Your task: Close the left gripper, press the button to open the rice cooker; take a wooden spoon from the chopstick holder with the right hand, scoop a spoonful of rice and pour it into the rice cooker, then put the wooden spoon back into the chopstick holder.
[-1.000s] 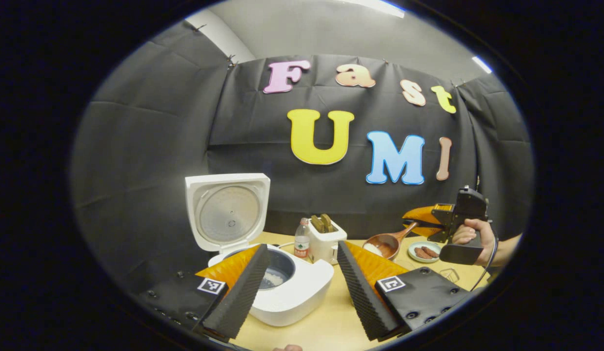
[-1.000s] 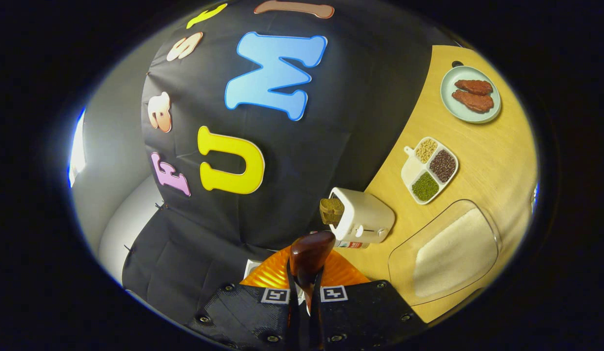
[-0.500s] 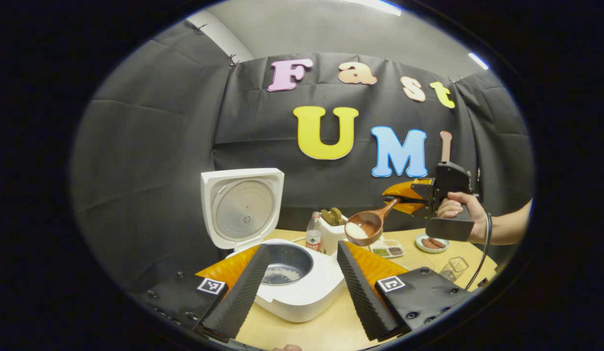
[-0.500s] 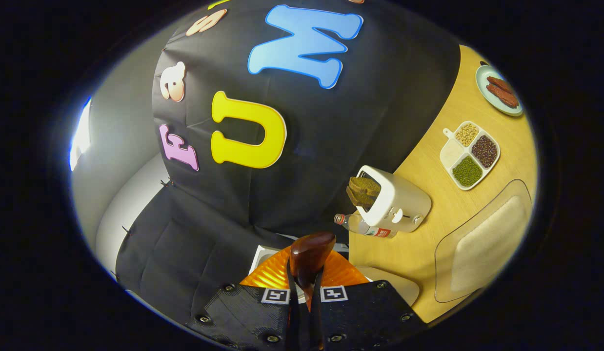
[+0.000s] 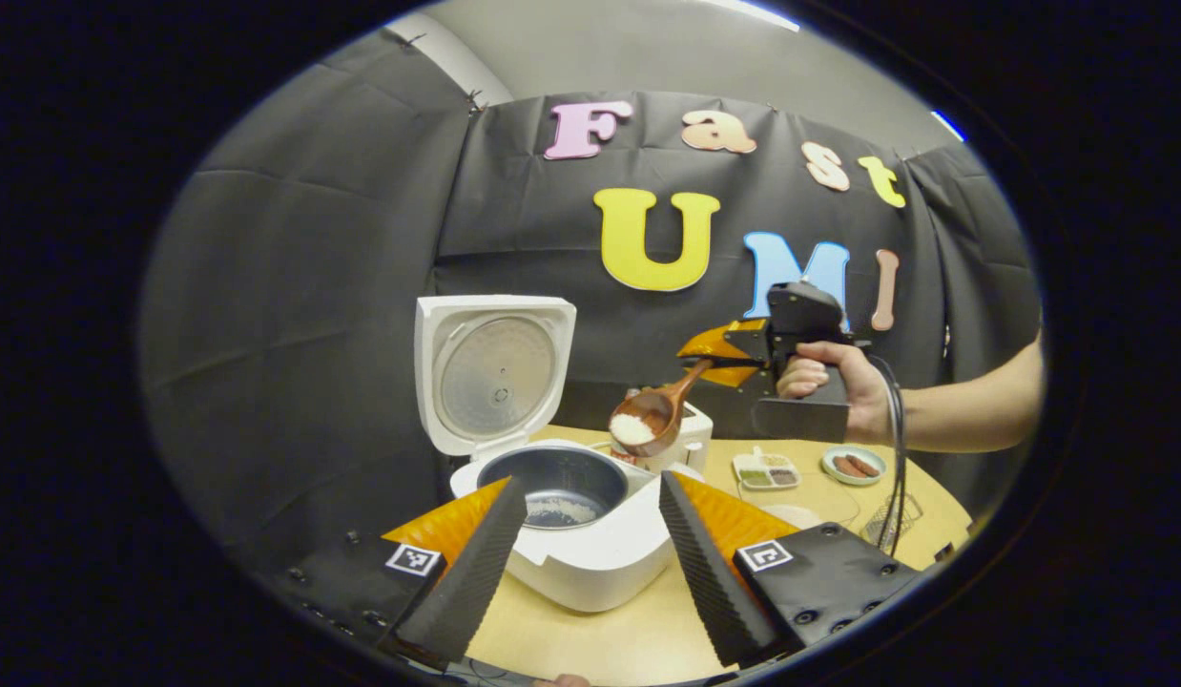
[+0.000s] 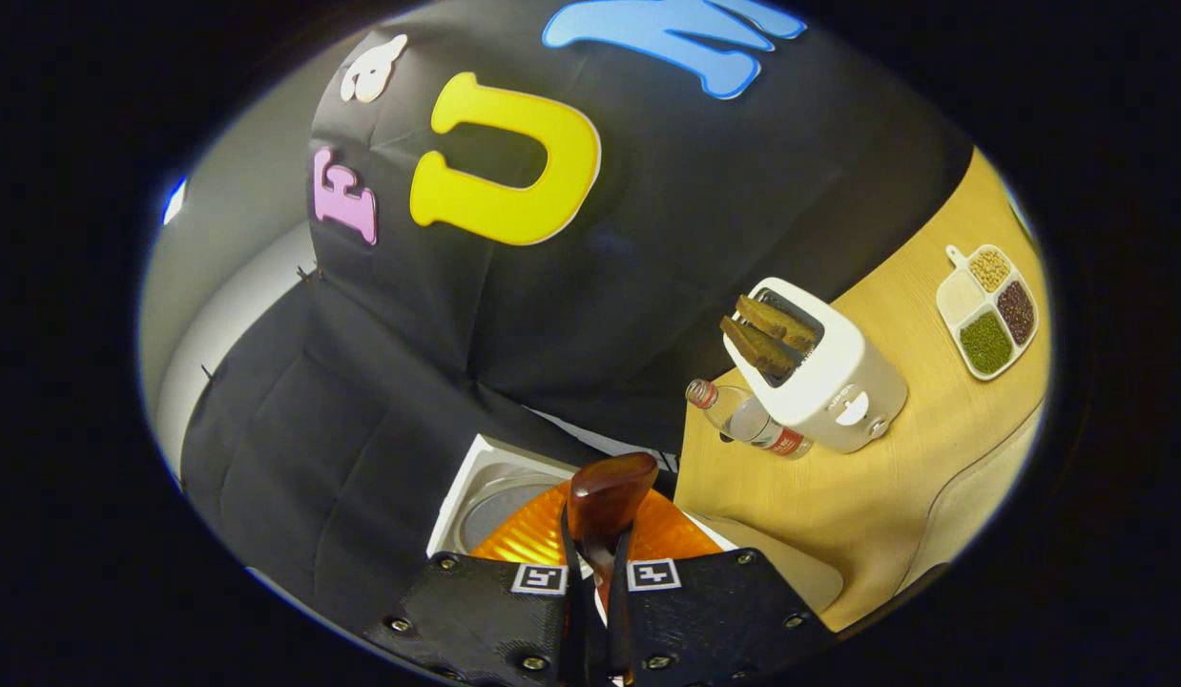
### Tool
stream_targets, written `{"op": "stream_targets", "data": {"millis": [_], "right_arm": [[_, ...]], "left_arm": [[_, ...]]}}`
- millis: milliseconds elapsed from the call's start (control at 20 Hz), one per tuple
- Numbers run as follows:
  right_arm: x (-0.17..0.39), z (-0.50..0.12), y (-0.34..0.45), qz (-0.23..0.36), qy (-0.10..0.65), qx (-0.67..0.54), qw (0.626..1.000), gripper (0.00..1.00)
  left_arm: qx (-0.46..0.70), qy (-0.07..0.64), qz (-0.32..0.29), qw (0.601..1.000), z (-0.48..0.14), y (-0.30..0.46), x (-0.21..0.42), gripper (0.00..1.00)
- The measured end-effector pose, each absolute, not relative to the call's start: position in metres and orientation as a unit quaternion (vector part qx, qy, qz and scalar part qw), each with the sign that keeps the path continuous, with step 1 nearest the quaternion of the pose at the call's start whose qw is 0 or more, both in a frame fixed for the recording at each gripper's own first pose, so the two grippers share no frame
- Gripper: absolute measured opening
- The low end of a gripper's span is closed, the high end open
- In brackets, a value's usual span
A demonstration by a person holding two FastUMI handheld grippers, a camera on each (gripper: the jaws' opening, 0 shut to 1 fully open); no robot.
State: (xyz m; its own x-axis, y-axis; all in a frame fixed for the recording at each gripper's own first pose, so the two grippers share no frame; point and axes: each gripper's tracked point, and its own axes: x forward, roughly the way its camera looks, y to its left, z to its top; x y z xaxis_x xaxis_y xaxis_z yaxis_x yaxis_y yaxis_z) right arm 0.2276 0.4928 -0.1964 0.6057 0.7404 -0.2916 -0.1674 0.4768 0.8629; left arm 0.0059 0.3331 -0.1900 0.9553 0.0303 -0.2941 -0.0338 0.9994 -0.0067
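Observation:
The white rice cooker [image 5: 600, 563] stands open, its lid [image 5: 495, 377] upright, a little rice in the pot [image 5: 557, 496]. My left gripper [image 5: 590, 563] hovers open in front of it, holding nothing. A hand carries my right gripper [image 5: 729, 348], shut on the handle of the wooden spoon [image 5: 648, 420]. The spoon's bowl holds white rice and hangs just above the cooker's right rim. In the right gripper view the spoon handle [image 6: 600, 501] is pinched in my right gripper [image 6: 598, 572], with the cooker lid [image 6: 490, 491] below it.
A white toaster [image 6: 824, 372] with bread and a water bottle [image 6: 748, 420] stand behind the cooker. A divided dish of beans [image 6: 991, 310], a plate of meat [image 5: 853, 466] and a wire holder [image 5: 891, 520] sit to the right on the wooden table [image 5: 638, 639].
The right gripper has carried the rice-filled spoon up and leftward from the table's right side to just above the cooker. The left gripper stays open and has shifted slightly.

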Motion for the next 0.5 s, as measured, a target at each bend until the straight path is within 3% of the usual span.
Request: {"op": "stream_targets", "data": {"millis": [250,500], "right_arm": [[0.231,-0.213,0.554,0.311,0.352,0.306,0.828,0.09],[0.219,-0.212,0.601,0.359,0.293,0.109,0.879,0.09]], "left_arm": [[0.010,0.157,0.034,0.987,-0.201,0.342,-0.002,0.99],[0.006,0.147,0.055,0.987,-0.196,0.345,-0.009,0.97]]}}
